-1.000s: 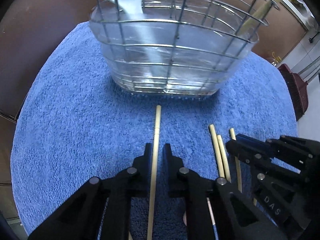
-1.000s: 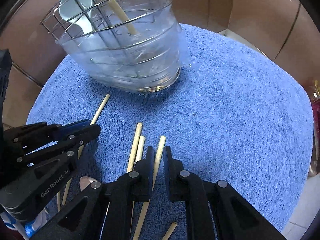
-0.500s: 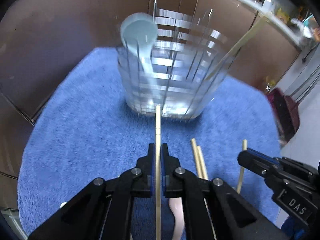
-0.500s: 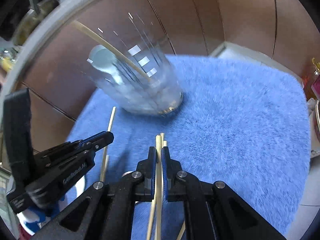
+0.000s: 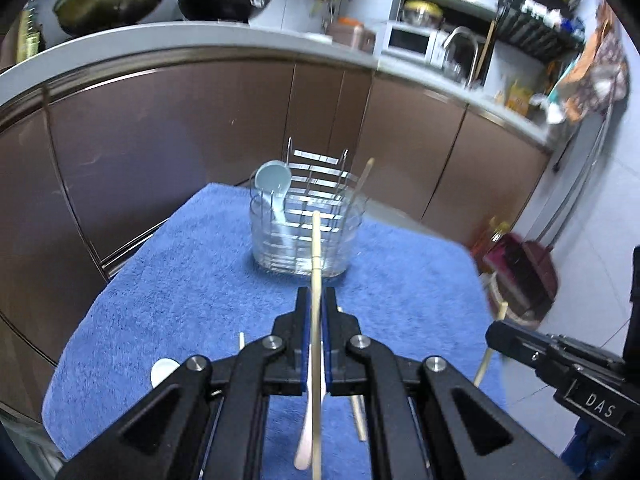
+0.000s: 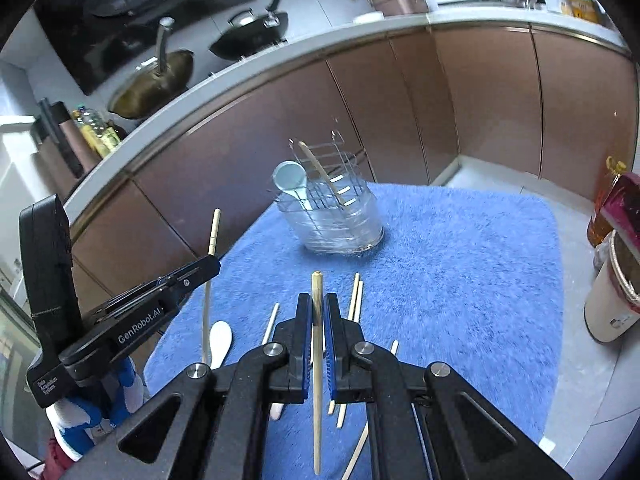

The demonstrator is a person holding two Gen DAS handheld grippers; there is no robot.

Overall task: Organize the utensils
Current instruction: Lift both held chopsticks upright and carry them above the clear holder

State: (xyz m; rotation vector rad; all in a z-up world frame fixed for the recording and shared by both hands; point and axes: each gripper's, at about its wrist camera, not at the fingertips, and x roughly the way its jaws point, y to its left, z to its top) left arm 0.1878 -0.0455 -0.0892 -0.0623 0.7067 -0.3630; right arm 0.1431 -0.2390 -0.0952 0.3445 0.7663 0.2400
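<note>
Light: cool, even indoor light, brightest on the white wall behind the worktop (image 5: 208, 40).
Glare: pale streaks on the brown cabinet doors (image 6: 480, 92) under that worktop.
Shadows: soft and faint on the blue towel (image 5: 192, 280).
Blur: motion smear right of the worktop and on the utensil rack (image 5: 306, 232).
Distortion: the worktop bows in an arc; corners go black.

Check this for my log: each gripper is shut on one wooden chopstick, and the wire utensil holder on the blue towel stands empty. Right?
Not quite. The wire utensil holder on the blue towel already holds a pale blue spoon and a wooden chopstick, as the right wrist view shows. The left gripper and the right gripper are each shut on one chopstick.
</note>
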